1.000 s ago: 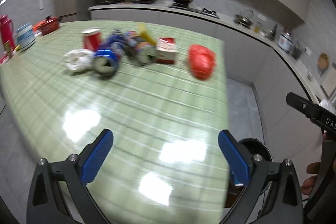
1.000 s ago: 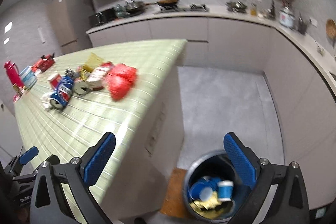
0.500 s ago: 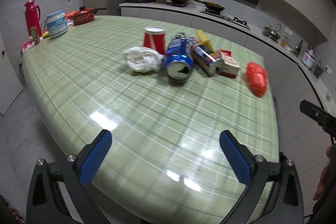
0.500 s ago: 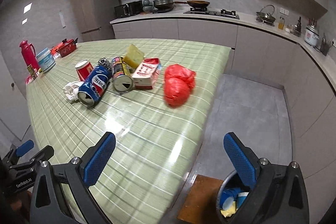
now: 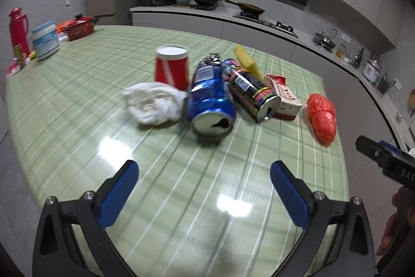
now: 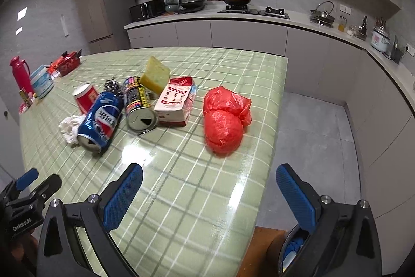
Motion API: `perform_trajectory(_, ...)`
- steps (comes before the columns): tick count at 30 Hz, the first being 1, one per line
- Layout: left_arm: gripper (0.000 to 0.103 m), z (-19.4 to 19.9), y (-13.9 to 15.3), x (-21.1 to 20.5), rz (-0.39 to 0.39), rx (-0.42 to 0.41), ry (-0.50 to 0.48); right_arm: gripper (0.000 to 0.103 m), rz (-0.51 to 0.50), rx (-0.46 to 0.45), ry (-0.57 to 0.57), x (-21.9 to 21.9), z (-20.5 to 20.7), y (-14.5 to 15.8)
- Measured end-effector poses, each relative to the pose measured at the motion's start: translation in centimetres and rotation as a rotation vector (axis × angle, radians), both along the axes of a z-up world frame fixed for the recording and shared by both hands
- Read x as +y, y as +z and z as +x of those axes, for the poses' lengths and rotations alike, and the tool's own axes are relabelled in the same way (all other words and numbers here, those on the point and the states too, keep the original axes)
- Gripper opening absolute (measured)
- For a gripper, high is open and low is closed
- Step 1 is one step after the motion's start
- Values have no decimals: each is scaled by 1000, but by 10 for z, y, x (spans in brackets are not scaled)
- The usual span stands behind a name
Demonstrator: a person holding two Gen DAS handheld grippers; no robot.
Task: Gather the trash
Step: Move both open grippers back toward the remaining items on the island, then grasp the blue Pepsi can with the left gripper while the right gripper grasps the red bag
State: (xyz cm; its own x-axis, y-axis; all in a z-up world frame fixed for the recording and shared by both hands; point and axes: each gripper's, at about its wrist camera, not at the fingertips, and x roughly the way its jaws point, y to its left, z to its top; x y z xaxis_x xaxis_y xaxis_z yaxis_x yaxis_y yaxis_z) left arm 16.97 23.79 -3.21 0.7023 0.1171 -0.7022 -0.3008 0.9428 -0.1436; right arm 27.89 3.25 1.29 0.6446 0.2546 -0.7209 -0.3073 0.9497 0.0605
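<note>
On the green checked table (image 6: 233, 199), a Pepsi can (image 6: 99, 118) is laid on its side, mouth toward the cameras. Left gripper (image 5: 203, 179) and right gripper (image 6: 208, 182) are held spread apart, empty. "DAS" is read on the right gripper's body.

left gripper (image 5: 203, 177): jaws wide, empty | blue can (image 5: 211, 101) lying on table (image 5: 77, 105), beside white wad (image 5: 153, 103)

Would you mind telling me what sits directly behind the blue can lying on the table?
Behind the blue can sits a metal scouring ball, with a red paper cup beside it. The can covers the ball's lower part, so whether they touch cannot be seen.
</note>
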Motion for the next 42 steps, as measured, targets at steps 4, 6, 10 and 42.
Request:
perform_trajectory(4,93,32,-9,1,-3,18,-30,103,-10,22,-15,5,23,-12)
perform_trajectory(6,90,43,-13,4,-13,31,-29,103,-17,36,-23,8,36,-18)
perform_trajectory(10,90,61,-17,11,-39,34,-30,103,-26,55,-40,11,59,-31)
perform_trajectory(42,67,66,-15,17,-51,13,-34,44,-7,117,-29,14,95,-57)
